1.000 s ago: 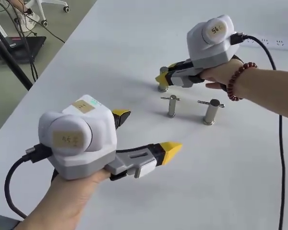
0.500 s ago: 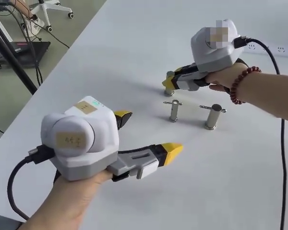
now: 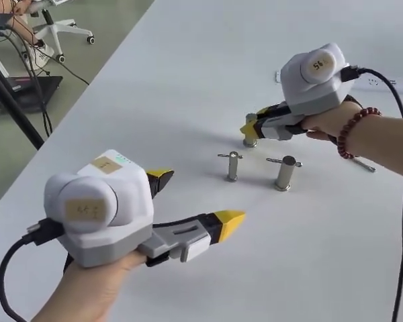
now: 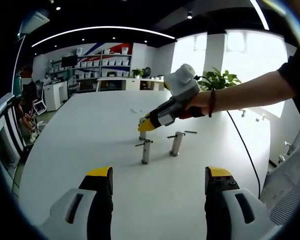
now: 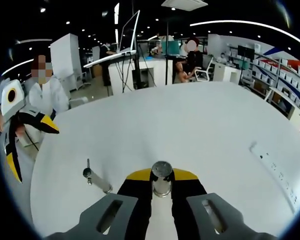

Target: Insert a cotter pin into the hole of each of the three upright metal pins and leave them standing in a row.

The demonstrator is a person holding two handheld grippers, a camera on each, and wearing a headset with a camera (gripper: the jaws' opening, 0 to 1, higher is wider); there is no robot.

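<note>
Room: open-plan workshop with shelving, ceiling strip lights and a potted plant (image 4: 217,80).
Worktop (image 3: 188,80): long, plain white, with a power strip (image 3: 389,84) at the far edge.
Left hand-held gripper (image 3: 195,196): jaws spread wide, holding nothing.
Right hand-held gripper (image 3: 250,129): clamped on the far metal pin (image 5: 161,172).
Nearer metal pins (image 3: 233,168): two, upright, a cotter pin (image 3: 282,162) through each.
Tan sticker (image 3: 106,164): writing unreadable.

The right gripper (image 5: 161,176) rises from 6 o'clock, and its yellow-tipped jaws press against both sides of an upright metal pin (image 5: 161,184), whose round flat top faces the camera. At 9 o'clock from that pin, well apart from it on the white table (image 5: 190,125), stands a second metal pin (image 5: 101,185) with a thin cotter pin (image 5: 88,164) crossing its head. At the view's 9 o'clock edge the left gripper (image 5: 30,145) comes in, its two yellow tips spread apart. A white power strip (image 5: 275,170) lies toward 4 o'clock.
</note>
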